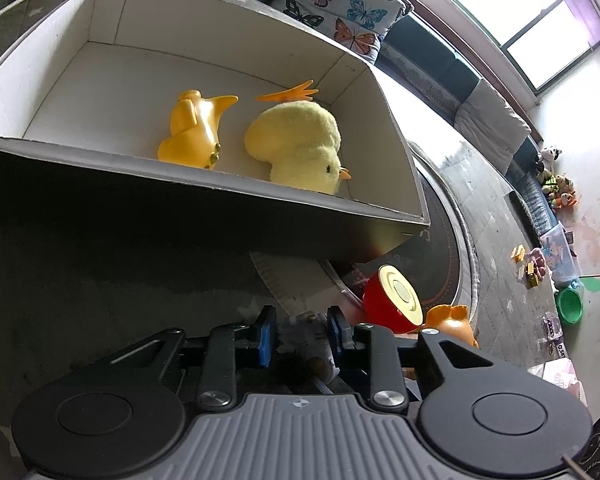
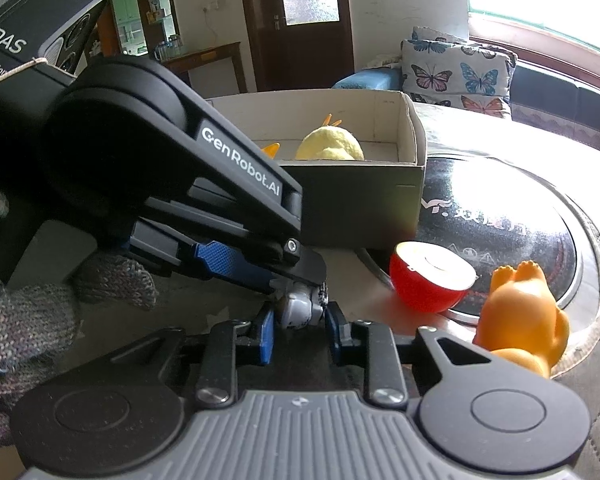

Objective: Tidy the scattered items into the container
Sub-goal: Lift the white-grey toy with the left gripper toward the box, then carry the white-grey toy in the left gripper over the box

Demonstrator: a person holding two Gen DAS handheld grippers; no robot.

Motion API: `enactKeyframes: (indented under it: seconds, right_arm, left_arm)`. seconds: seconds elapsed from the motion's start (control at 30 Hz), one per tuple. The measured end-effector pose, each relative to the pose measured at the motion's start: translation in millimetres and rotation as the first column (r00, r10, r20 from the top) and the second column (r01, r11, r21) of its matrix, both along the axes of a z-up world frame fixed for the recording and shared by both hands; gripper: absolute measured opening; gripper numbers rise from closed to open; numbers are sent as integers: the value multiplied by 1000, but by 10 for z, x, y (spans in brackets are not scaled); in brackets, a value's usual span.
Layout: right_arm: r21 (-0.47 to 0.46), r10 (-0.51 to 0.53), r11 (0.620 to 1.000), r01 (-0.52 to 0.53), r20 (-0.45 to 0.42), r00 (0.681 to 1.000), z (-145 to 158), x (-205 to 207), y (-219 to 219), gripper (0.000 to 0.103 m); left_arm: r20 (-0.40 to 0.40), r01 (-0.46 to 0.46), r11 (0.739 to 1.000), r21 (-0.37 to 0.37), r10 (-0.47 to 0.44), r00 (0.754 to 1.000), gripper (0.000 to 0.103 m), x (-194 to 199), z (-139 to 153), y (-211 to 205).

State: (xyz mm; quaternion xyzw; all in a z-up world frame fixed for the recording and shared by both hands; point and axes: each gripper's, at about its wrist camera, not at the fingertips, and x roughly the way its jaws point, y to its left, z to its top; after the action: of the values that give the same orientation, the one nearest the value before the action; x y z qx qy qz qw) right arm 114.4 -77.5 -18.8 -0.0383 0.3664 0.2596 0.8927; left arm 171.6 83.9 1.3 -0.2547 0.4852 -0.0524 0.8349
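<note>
A small grey and white toy (image 1: 305,334) lies on the dark table just in front of the box. My left gripper (image 1: 302,334) is shut on it, blue pads pressing both sides. In the right wrist view the same toy (image 2: 300,310) sits between the pads of my right gripper (image 2: 300,332), which is also shut on it, while the left gripper (image 2: 306,280) comes down onto it from the upper left. The white-lined cardboard box (image 1: 204,184) holds a yellow plastic toy (image 1: 196,132) and a plush chick (image 1: 300,144). A red half apple (image 2: 428,280) and an orange toy animal (image 2: 520,312) lie to the right.
A gloved hand (image 2: 28,320) holds the left gripper. A round black hotplate (image 2: 500,220) is set into the table to the right of the box. Behind it are a sofa and a butterfly cushion (image 2: 456,72). Toys and a green bowl (image 1: 570,306) lie on the floor.
</note>
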Motion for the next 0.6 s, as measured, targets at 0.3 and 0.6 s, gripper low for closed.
enactKeyframes:
  seconds: [0.3,0.6]
  right_arm:
    - [3,11,1000,-11,12,1000,29,-56,27,25]
    - [0,19,1000,-19,29,999,86,-128,30,25]
  left_arm:
    - [11,-11,1000,-2,11,1000,30,-83,55,41]
    - [23,-19,1000,-6,19,1000,30,-161,117,54]
